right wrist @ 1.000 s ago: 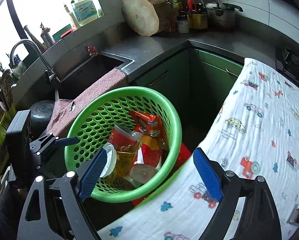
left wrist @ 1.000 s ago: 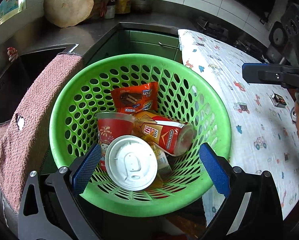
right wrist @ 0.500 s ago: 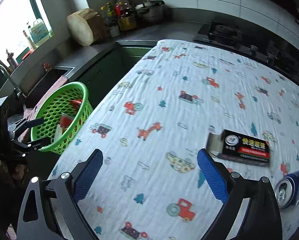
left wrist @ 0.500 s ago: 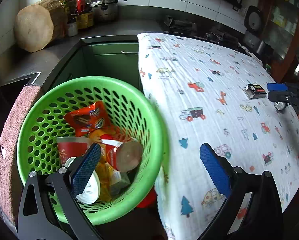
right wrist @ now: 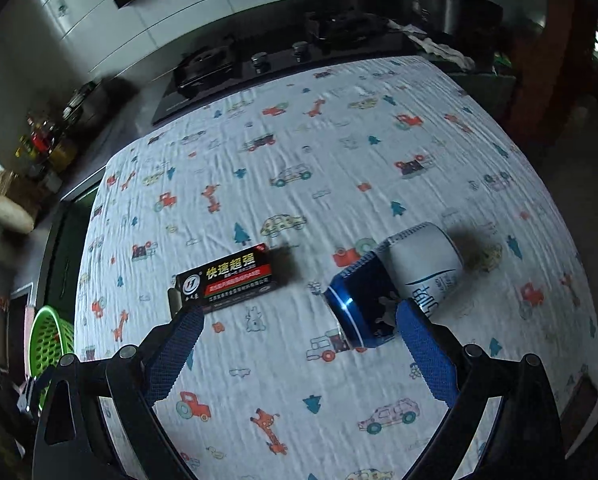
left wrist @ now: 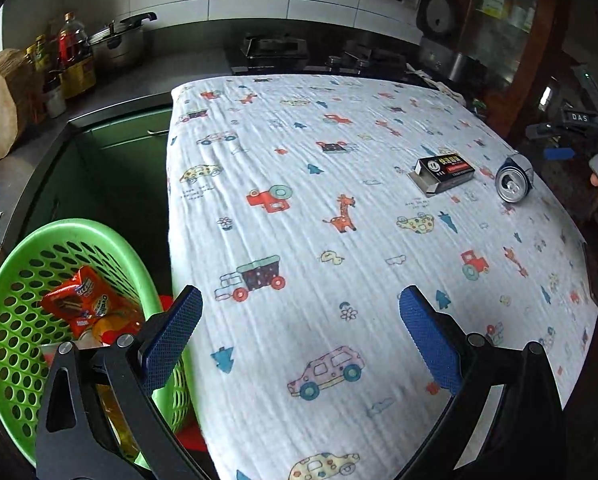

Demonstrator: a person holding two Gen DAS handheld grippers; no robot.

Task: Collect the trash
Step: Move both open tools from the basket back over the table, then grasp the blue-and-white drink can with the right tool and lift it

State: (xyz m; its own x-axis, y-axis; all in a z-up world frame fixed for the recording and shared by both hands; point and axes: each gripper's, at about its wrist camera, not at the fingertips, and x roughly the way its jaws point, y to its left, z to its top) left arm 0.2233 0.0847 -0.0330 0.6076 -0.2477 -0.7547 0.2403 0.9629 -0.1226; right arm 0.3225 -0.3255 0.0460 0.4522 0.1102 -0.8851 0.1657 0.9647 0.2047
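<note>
Right gripper (right wrist: 299,330) is pointing steeply down over the printed tablecloth (right wrist: 339,168), jaws opening toward full spread, nothing between the pads. Left gripper (left wrist: 299,336) is hanging near the table's edge beside the green perforated basket (left wrist: 7,280), jaws wide and empty.

Two pieces of trash are lying on the cloth. The blue-and-white drink can (right wrist: 391,280) is resting on its side just ahead of the right gripper's right-hand pad, partly behind it in the right wrist view; its opened top shows in the left wrist view (left wrist: 513,178). The black cardboard box (right wrist: 227,280) is lying flat just beside the can, one end flap open, near the left-hand pad.

Handling, as judged: the can is looking empty, so light, thin-walled, smooth, prone to rolling away or denting. Best hold is across the round body near mid-length, pads square to the sides, gentle squeeze. The box is light and stiff on its long edges but soft at the open end; taking it across the narrow width near the closed end is looking safest. Loose cloth may be bunching under low pads.

The basket is already holding snack wrappers (left wrist: 83,300), well apart from both pieces.
</note>
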